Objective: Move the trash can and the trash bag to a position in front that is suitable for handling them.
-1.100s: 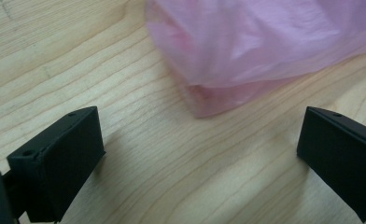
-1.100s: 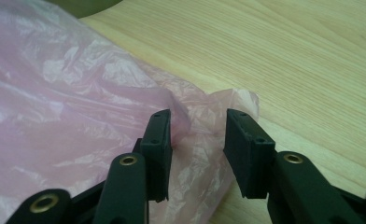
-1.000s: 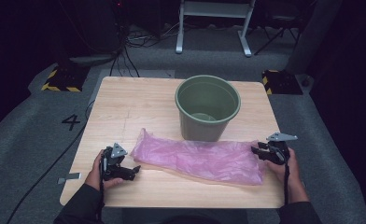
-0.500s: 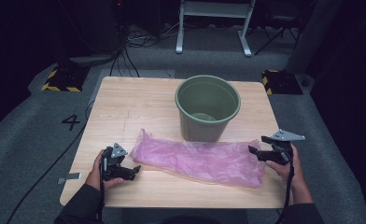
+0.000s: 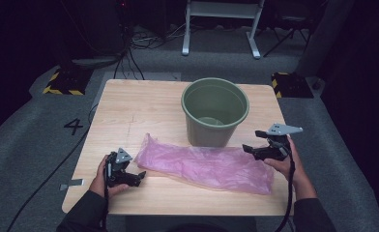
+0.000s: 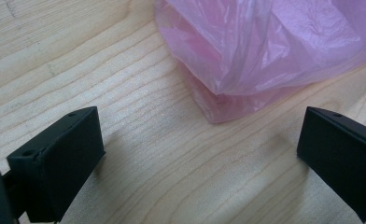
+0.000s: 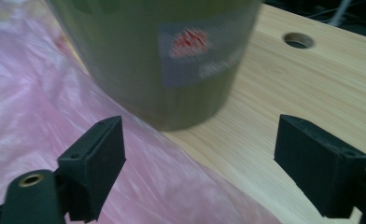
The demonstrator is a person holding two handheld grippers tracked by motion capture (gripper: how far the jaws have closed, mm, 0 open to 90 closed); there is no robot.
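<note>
High view: green bucket (image 5: pixel 215 112) stands upright, beside a flat pink bag (image 5: pixel 207 164) on the wooden surface (image 5: pixel 129 111). Left gripper (image 5: pixel 140 175) and right gripper (image 5: pixel 245 147) both have jaws spread, holding nothing. Grey carpet surrounds.

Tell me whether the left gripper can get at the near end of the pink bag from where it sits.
Probably yes. The left gripper sits open and low over the table, with the pink bag end just ahead of its jaws and only bare wood between them. Nothing blocks the way; the green bucket stands farther off.
</note>
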